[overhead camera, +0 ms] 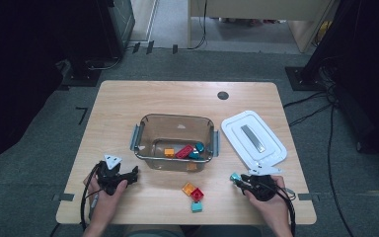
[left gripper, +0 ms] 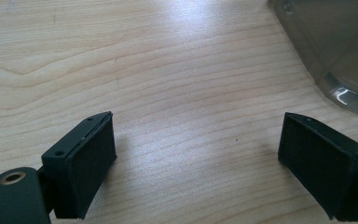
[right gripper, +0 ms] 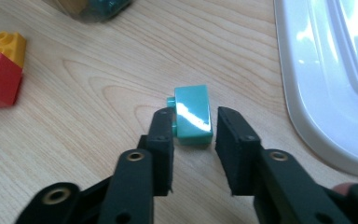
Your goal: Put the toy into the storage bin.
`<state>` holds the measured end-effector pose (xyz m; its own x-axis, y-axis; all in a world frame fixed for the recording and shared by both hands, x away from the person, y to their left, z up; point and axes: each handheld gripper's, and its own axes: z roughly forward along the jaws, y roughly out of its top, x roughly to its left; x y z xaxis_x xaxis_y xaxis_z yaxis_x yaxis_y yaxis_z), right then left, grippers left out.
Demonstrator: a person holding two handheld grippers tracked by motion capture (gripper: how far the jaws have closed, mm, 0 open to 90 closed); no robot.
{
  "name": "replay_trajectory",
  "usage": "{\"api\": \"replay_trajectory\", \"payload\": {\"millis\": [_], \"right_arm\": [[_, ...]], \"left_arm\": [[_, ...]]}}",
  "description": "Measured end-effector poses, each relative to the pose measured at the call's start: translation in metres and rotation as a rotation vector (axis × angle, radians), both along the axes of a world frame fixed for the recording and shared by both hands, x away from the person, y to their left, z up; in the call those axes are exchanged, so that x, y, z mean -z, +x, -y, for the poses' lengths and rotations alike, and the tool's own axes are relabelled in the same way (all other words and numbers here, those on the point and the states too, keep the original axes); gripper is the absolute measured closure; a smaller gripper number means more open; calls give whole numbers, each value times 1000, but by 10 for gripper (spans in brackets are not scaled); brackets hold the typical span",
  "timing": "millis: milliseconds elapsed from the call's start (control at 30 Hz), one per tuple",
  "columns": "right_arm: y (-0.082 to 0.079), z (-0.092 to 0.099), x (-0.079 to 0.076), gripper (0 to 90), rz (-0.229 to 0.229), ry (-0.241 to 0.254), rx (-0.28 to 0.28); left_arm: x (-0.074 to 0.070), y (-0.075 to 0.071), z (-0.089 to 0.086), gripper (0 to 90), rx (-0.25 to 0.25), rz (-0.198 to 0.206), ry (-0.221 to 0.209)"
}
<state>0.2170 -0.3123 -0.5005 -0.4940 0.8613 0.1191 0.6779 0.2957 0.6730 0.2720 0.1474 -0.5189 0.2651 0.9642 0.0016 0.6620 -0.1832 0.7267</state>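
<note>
Right gripper (right gripper: 193,135) jaws loosely flank glossy teal block (right gripper: 193,114), small gap on one side; left gripper (left gripper: 196,163) wide open, empty, over wood-grain tabletop (left gripper: 168,70) front edge.

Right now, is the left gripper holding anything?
No: in the left gripper view the left gripper stands wide open over the bare wooden table, nothing between its jaws.

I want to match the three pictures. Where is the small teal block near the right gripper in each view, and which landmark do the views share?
High view: the teal block is at lower right, at the tip of the right gripper, just below the white lid.
Left gripper view: not in it.
Right gripper view: at the centre, between the two black jaws.
Shared landmark: the white lid, at the right edge of the right gripper view.
</note>
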Motion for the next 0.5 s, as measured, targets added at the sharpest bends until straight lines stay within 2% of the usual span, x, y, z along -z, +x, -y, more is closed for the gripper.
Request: {"api": "replay_trajectory", "payload": {"millis": [167,233,333,500], "right_arm": [[4,-6,2,587,4,-2,-14],[6,-9,6,596,3,-28,-17],[8,-12,8,661,15,-54,-16],[10,-9,6,678,17,-55,9]], "left_arm": [[0,0,0,108,0,0,0],[0,0,0,108,0,0,0],[0,0,0,108,0,0,0],[0,-1,0,108,-1,0,0]]}}
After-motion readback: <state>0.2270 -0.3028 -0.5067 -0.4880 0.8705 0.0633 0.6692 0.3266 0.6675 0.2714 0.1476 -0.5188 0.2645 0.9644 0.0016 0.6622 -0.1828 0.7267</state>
